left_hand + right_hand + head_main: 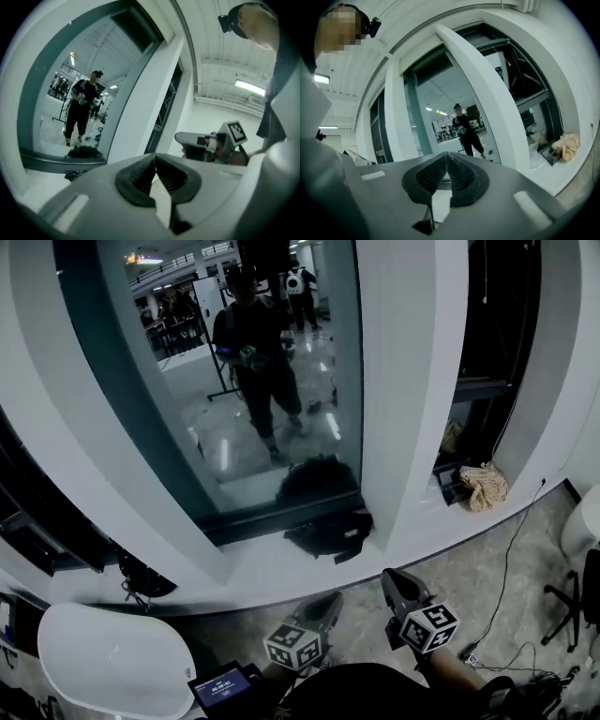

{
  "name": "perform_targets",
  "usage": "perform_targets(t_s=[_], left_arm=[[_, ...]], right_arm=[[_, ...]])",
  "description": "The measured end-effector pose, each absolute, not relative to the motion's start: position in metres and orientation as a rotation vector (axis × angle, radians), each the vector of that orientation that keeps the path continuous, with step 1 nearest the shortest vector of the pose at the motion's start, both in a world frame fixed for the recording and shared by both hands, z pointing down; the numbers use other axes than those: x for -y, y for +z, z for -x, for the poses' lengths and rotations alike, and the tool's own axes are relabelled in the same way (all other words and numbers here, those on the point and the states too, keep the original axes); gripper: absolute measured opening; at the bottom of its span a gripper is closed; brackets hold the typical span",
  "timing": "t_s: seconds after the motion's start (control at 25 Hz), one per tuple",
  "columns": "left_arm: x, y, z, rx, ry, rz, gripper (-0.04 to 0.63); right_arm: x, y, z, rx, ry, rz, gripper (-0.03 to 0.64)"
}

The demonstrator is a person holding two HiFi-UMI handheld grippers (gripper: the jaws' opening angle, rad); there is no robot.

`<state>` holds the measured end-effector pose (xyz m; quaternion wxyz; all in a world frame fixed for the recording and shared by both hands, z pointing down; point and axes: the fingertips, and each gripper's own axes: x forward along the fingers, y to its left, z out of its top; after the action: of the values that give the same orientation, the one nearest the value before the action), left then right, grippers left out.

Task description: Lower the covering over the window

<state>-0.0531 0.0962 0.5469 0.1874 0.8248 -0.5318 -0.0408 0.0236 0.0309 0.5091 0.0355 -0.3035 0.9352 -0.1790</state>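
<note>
A tall window (253, 381) between white pillars mirrors a dark-clothed person holding grippers. In the left gripper view, a dark band (135, 26) crosses the top of the window (70, 93); I cannot tell whether it is the covering. The band (433, 69) also shows in the right gripper view. My left gripper (333, 598) is low in the head view with its jaws shut and nothing between them (156, 157). My right gripper (389, 576) is beside it, also shut and holding nothing (447, 154). Both point toward the sill. The right gripper (187, 138) is visible from the left one.
A black bag (328, 531) lies at the foot of the window. A white pillar (412, 381) separates it from a dark window (497, 324), where crumpled cloth (483, 486) lies. Lower left is a white rounded seat (112, 657). Cables (506, 568) trail over the floor at right.
</note>
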Motion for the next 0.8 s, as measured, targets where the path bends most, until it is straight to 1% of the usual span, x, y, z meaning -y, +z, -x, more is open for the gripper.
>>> perform_targets(t_s=[0.16,0.28,0.44,0.64,0.72,0.8], left_arm=[[-0.06,0.552,0.103,1.497,-0.066,-2.315,0.003],[-0.04,0.565,0.127,1.492,-0.094,-2.245,0.004],[-0.014,0.579,0.13,1.47,-0.085,-2.204,0.003],[0.035,0.568,0.138,1.534,-0.088,-2.214,0.003],[0.053,0.561,0.137,1.572,-0.098,-2.211,0.004],[0.068,0.557,0.137,1.628,-0.097,-2.199,0.003]], right_arm=[[0.021,0.488,0.004,-2.815,-0.408,1.091,0.011],[0.06,0.47,0.016,-2.777,-0.332,1.156,0.026],[0.125,0.424,0.029,-2.676,-0.222,1.206,0.049],[0.223,0.354,0.063,-2.561,-0.087,1.218,0.071],[0.267,0.328,0.072,-2.513,-0.041,1.266,0.12],[0.307,0.307,0.08,-2.465,-0.018,1.308,0.131]])
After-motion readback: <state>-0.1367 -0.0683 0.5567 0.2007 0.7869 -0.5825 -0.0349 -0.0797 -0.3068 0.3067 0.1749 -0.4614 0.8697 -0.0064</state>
